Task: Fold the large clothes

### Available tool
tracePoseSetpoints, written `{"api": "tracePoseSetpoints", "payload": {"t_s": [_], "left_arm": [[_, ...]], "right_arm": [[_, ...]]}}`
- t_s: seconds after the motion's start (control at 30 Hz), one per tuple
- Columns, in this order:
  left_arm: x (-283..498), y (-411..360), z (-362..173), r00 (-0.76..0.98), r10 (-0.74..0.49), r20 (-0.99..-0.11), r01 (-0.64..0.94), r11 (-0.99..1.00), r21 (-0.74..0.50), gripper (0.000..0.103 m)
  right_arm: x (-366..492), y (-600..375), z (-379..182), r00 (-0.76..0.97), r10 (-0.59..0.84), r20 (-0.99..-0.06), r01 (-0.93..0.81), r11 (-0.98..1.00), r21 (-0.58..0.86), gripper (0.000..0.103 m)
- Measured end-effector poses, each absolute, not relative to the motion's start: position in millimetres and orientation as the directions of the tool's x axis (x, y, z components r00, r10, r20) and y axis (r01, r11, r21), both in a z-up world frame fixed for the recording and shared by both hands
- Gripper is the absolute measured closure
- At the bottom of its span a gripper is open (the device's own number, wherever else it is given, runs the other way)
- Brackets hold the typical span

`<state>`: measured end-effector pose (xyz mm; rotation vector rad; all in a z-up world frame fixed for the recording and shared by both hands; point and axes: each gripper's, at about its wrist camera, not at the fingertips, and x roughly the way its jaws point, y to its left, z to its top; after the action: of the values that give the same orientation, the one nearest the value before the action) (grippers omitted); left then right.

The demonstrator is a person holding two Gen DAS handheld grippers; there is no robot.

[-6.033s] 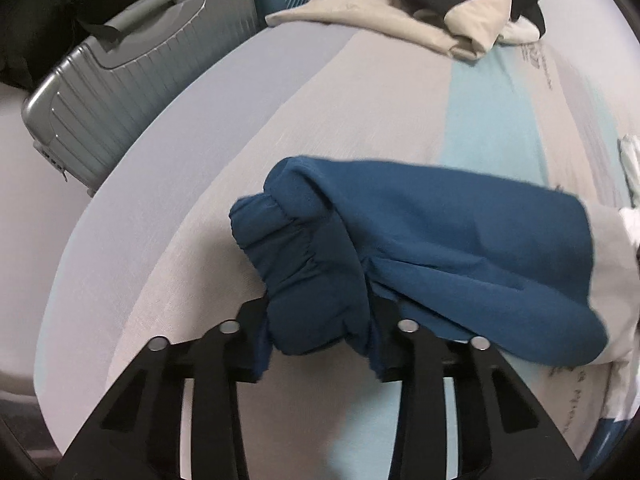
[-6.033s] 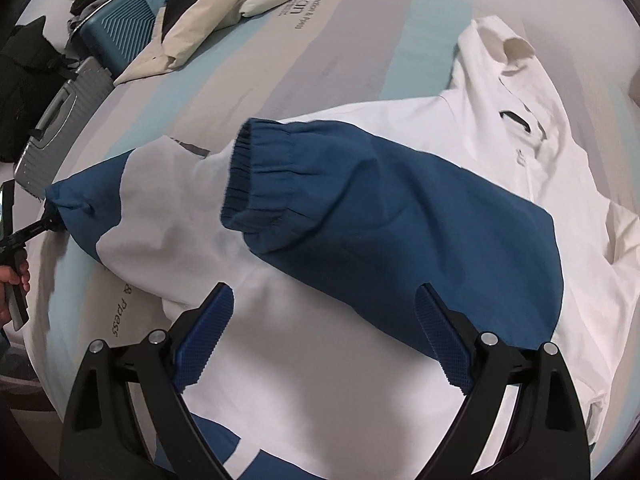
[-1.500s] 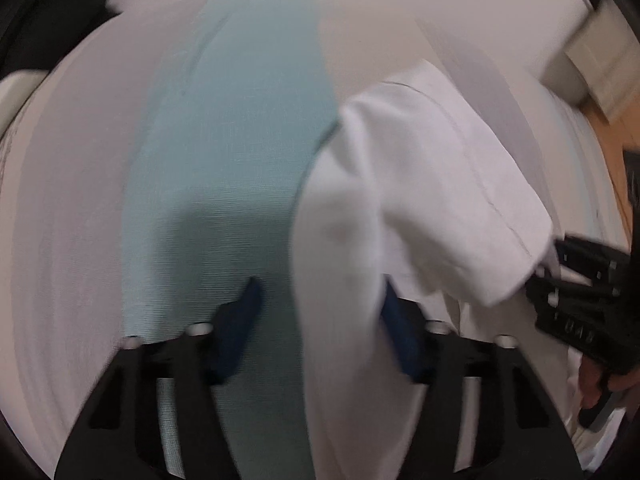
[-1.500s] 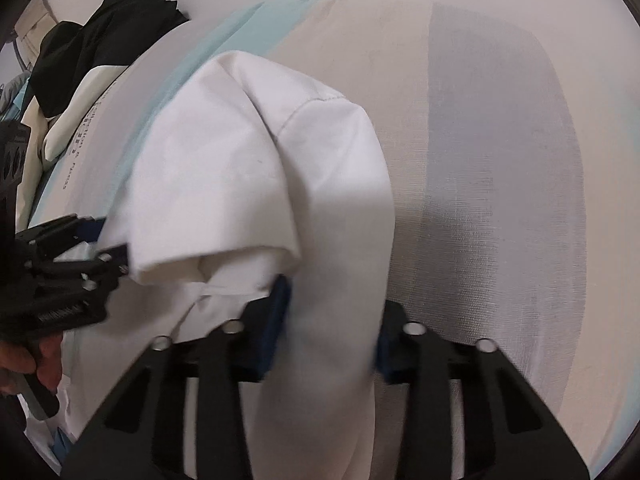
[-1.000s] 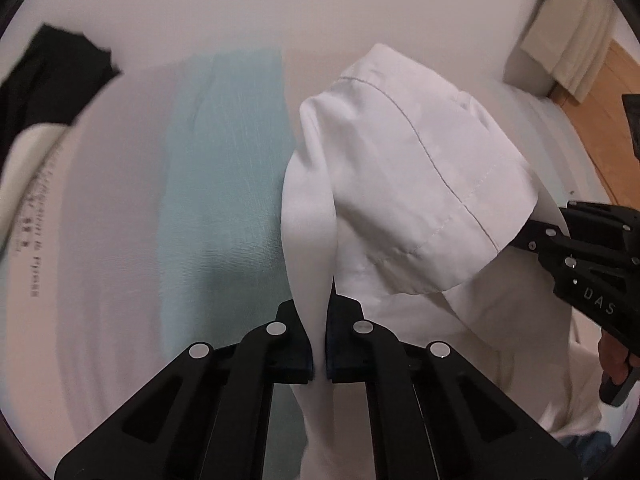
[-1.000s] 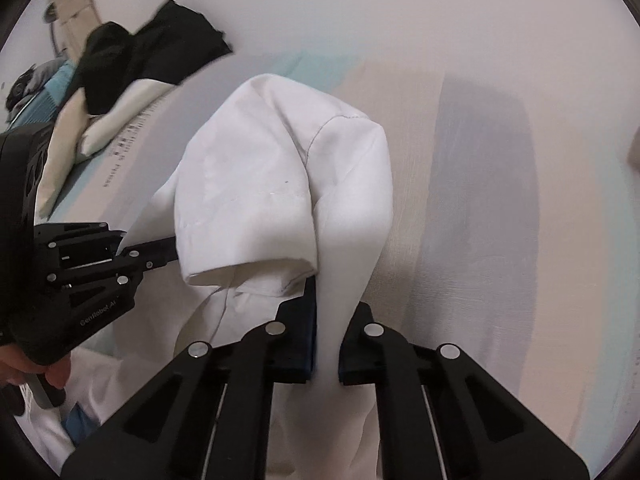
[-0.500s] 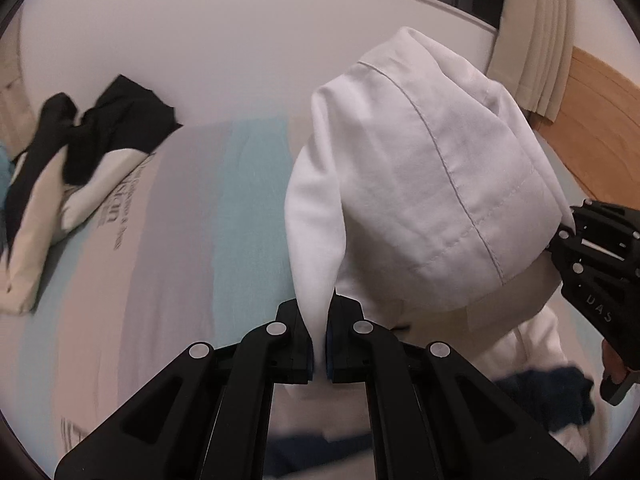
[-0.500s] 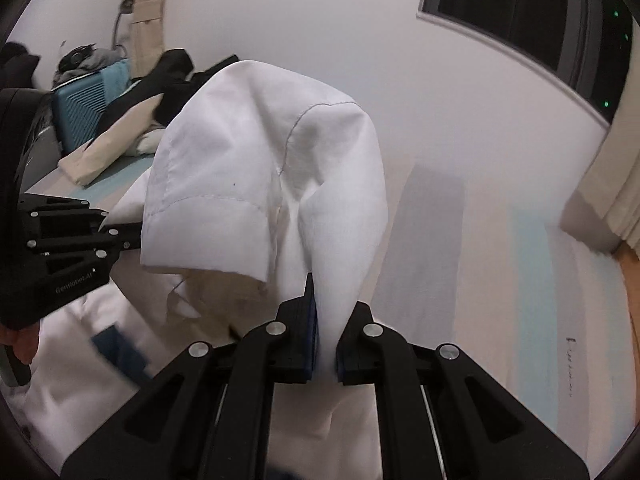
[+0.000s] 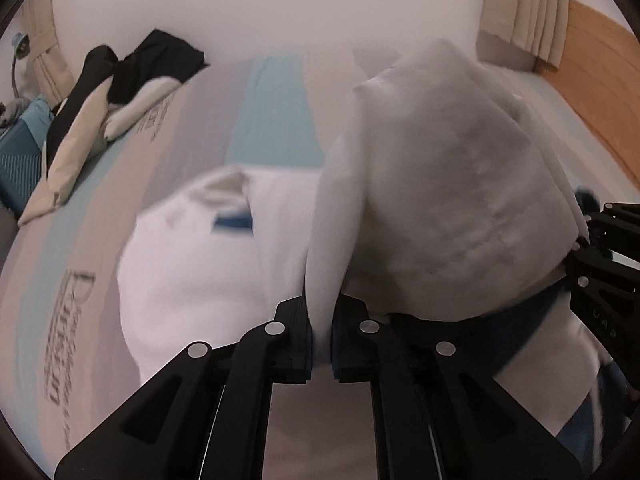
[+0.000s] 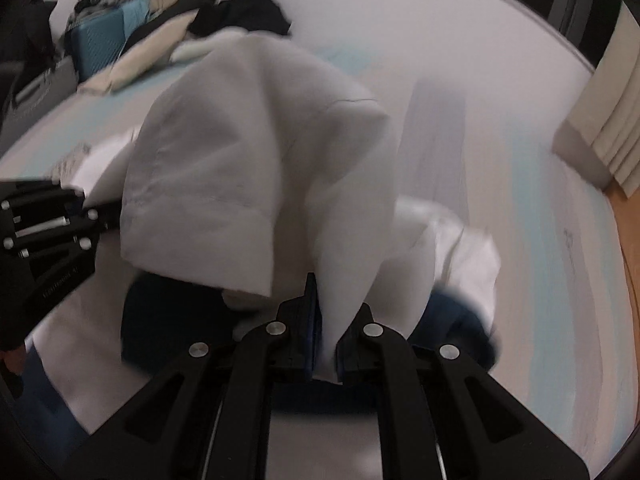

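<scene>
A white and blue hooded jacket lies on the bed. Its white hood (image 9: pixel 452 200) is lifted off the bed between both grippers; it also shows in the right wrist view (image 10: pixel 256 160). My left gripper (image 9: pixel 322 344) is shut on the hood's left edge. My right gripper (image 10: pixel 326 344) is shut on the hood's right edge. The jacket's white body (image 9: pixel 200 264) and folded blue sleeves (image 10: pixel 168 328) lie below the hood. Each gripper shows in the other's view, the right gripper (image 9: pixel 600 264) and the left gripper (image 10: pixel 44 232). Both views are blurred by motion.
The striped bed sheet (image 9: pixel 276 120) spreads around the jacket. A pile of black and beige clothes (image 9: pixel 116 80) lies at the far left of the bed. A teal suitcase (image 10: pixel 100 40) stands beyond it. Curtains (image 10: pixel 600 120) and wooden floor are to the right.
Both grippers, shut on the hood, have carried it up and back over the jacket's body, so the body and blue sleeves now show beneath it.
</scene>
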<state>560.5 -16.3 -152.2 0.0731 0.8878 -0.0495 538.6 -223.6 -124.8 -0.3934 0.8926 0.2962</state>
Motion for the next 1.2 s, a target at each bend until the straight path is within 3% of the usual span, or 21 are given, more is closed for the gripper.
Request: {"api": "tracePoseSetpoints", "payload": {"t_s": [0.07, 0.13, 0.2, 0.23, 0.27, 0.47, 0.67, 0.87, 0.9, 0.93, 0.97, 1.0, 1.03, 1.1, 1.2], "left_arm": [[545.0, -18.4, -162.4, 0.606, -0.012, -0.796, 0.075, 0.996, 0.042, 0.093], [534.6, -19.6, -161.3, 0.587, -0.021, -0.809, 0.085, 0.996, 0.036, 0.076], [526.6, -12.6, -153.0, 0.586, -0.048, -0.809, 0.094, 0.996, 0.009, 0.032], [523.1, -9.1, -146.2, 0.597, -0.055, -0.800, 0.093, 0.996, 0.001, 0.023], [520.2, -5.3, -138.5, 0.607, -0.064, -0.792, 0.096, 0.995, -0.007, 0.016], [535.6, 3.4, -90.9, 0.598, -0.166, -0.784, 0.217, 0.975, -0.040, 0.006], [595.5, -7.4, -87.4, 0.482, -0.299, -0.824, 0.341, 0.930, -0.138, 0.006], [649.8, -20.2, -116.4, 0.334, -0.359, -0.872, 0.385, 0.896, -0.221, 0.006], [656.5, -20.9, -119.0, 0.329, -0.366, -0.871, 0.384, 0.894, -0.231, 0.007], [660.2, -21.3, -120.5, 0.324, -0.374, -0.869, 0.385, 0.891, -0.240, 0.008], [662.6, -21.7, -121.5, 0.325, -0.380, -0.866, 0.387, 0.889, -0.245, 0.014], [664.4, -22.4, -122.8, 0.323, -0.393, -0.861, 0.393, 0.883, -0.255, 0.026], [665.5, -23.1, -124.7, 0.313, -0.404, -0.860, 0.396, 0.878, -0.269, 0.032], [666.3, -24.3, -130.4, 0.285, -0.426, -0.859, 0.394, 0.869, -0.300, 0.053], [662.3, -25.4, -135.6, 0.280, -0.431, -0.858, 0.404, 0.864, -0.301, 0.072]], "right_arm": [[531.2, -227.5, -135.7, 0.560, 0.072, -0.825, -0.423, 0.881, -0.210, 0.094], [523.2, -235.6, -137.1, 0.544, 0.065, -0.837, -0.421, 0.883, -0.205, 0.091], [518.8, -243.8, -128.2, 0.537, 0.084, -0.840, -0.419, 0.890, -0.179, 0.070], [517.3, -248.6, -121.8, 0.541, 0.100, -0.835, -0.415, 0.895, -0.161, 0.054], [516.6, -254.8, -111.2, 0.543, 0.122, -0.831, -0.409, 0.902, -0.135, 0.046], [540.7, -276.2, -66.1, 0.519, 0.246, -0.819, -0.482, 0.875, -0.042, 0.028], [623.8, -267.6, -61.2, 0.326, 0.389, -0.862, -0.580, 0.802, 0.142, 0.023], [670.5, -251.6, -88.7, 0.222, 0.386, -0.896, -0.582, 0.789, 0.196, 0.023], [673.5, -251.9, -94.1, 0.215, 0.387, -0.897, -0.580, 0.789, 0.201, 0.024], [677.0, -249.8, -97.8, 0.205, 0.389, -0.898, -0.581, 0.787, 0.208, 0.033], [677.1, -247.8, -101.6, 0.197, 0.389, -0.900, -0.585, 0.784, 0.210, 0.047], [677.2, -245.9, -105.6, 0.188, 0.387, -0.903, -0.590, 0.779, 0.212, 0.054], [676.6, -245.2, -109.8, 0.188, 0.375, -0.908, -0.585, 0.785, 0.203, 0.062], [674.0, -245.3, -115.6, 0.175, 0.379, -0.909, -0.574, 0.789, 0.219, 0.071], [671.3, -248.9, -117.6, 0.173, 0.383, -0.908, -0.545, 0.805, 0.235, 0.088]]}}
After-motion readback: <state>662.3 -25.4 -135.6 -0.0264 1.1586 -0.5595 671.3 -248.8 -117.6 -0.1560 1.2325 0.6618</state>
